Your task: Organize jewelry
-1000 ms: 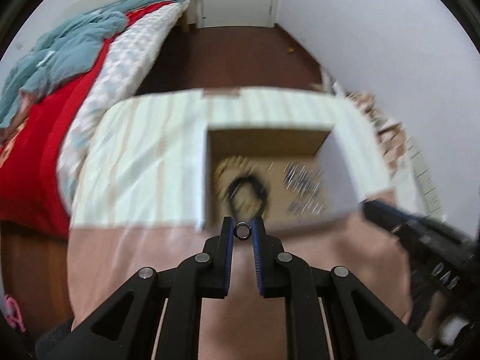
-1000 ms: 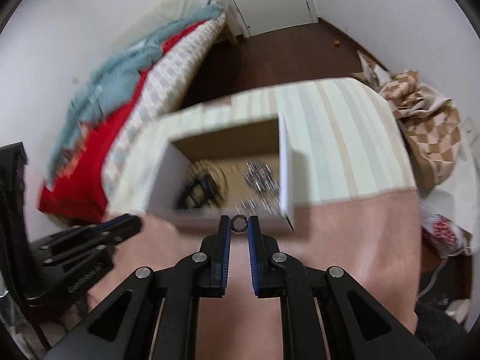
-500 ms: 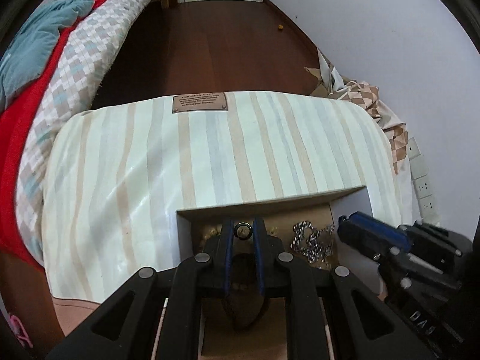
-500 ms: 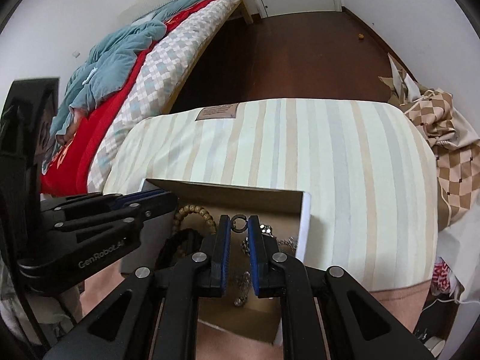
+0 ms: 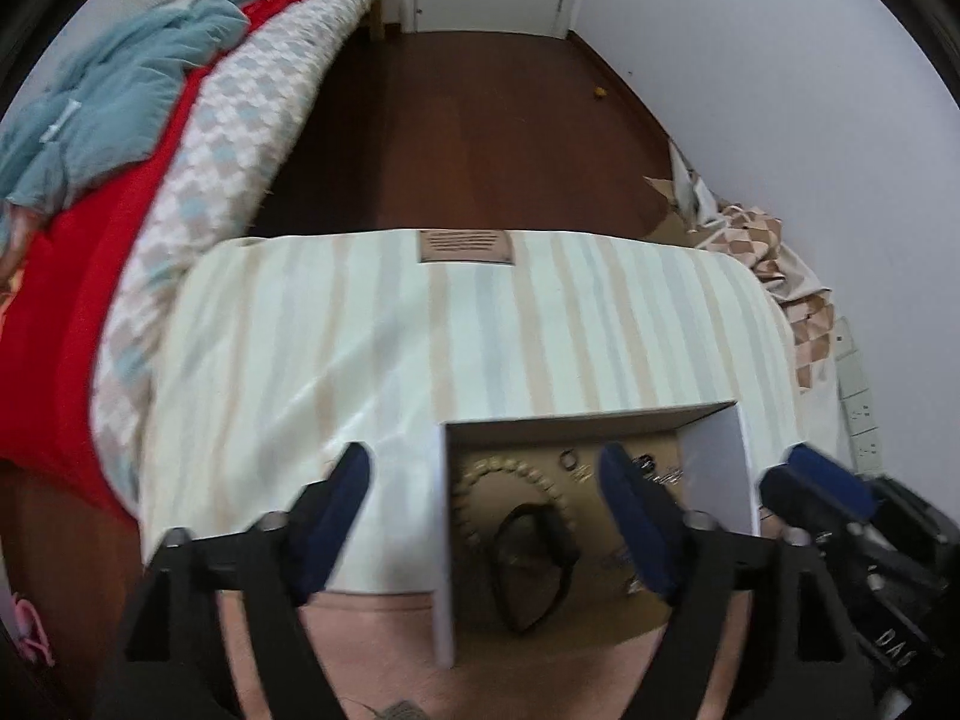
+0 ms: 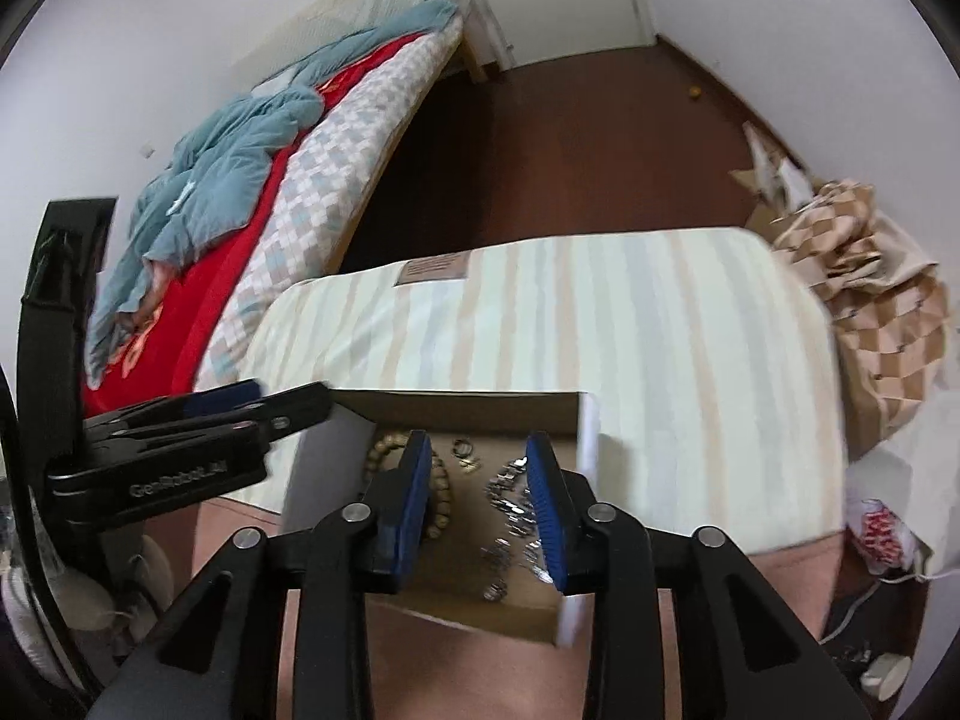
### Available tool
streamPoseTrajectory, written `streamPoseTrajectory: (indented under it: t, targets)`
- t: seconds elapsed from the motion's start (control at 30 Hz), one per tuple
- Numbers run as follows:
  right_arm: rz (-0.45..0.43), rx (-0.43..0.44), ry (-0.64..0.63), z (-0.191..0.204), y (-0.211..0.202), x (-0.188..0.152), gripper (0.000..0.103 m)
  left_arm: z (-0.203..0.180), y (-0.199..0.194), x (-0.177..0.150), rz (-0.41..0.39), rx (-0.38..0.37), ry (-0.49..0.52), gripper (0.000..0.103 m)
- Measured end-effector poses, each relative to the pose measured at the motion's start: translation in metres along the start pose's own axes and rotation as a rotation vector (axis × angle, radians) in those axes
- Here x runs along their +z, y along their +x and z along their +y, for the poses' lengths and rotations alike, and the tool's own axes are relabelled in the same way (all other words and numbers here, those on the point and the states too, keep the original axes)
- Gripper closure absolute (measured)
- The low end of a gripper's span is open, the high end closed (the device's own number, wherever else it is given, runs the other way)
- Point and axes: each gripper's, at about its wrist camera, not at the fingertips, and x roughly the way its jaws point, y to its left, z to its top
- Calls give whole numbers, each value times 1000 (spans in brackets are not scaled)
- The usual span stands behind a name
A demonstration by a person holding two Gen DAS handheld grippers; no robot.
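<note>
Now that both sets of tongs have sprung apart, the two little rings they were pinching half a second ago are gone from between the fingers, so I'd call that a double drop into the cardboard box (image 6: 474, 405). The left tongs (image 5: 483, 480) are spread really wide, one finger hanging outside the box's left wall over the striped mattress (image 5: 540, 324), the other over the box floor. The right tongs (image 6: 480, 474) are open too, though not as far, and both fingers sit right above the inside of the box. Neither one holds anything.

Inside the box, against the far wall, I can make out one small ring (image 5: 567, 456) in the left view and what looks like another ring (image 6: 462, 449) in the right view. It's blurry, so I can't swear they aren't the same one. Also in the box: a beaded bracelet (image 5: 510, 471) toward the left wall, a dark loop (image 5: 531, 564) nearer the front edge that I can't identify, and a silvery chain pile (image 6: 510, 507) toward the right wall.

For the task, my read is these rings are sorted. Both tongs are free, so the sensible follow-up is backing out of the box and hunting for whatever jewelry is left. None is visible outside the box from here.
</note>
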Motion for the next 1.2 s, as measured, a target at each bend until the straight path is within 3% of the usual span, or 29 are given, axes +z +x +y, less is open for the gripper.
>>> streamPoseTrajectory:
  t: [0.07,0.13,0.2,0.27,0.3,0.6,1.2]
  targets:
    - [-9,-57,-14,1,-8,-7,49,2,-7,-9,-16,30,6,12]
    - [-7,-108,-27,2,-12,-14,42,2,-11,-20,-23,74,12,10]
    - [9,-171,-34,1,-13,-22,26,2,-14,-30,-27,104,11,1]
    - [20,-207,-38,0,-15,-29,7,0,-18,-39,-35,117,10,0]
    - [26,-231,-38,0,-17,-34,5,-2,-22,-46,-41,127,13,0]
    - [1,-305,-26,8,-60,-60,1,-15,-73,-78,-100,136,14,0]
    - [-219,-325,-103,82,-255,-100,0,-28,-247,-130,-323,122,2,0]
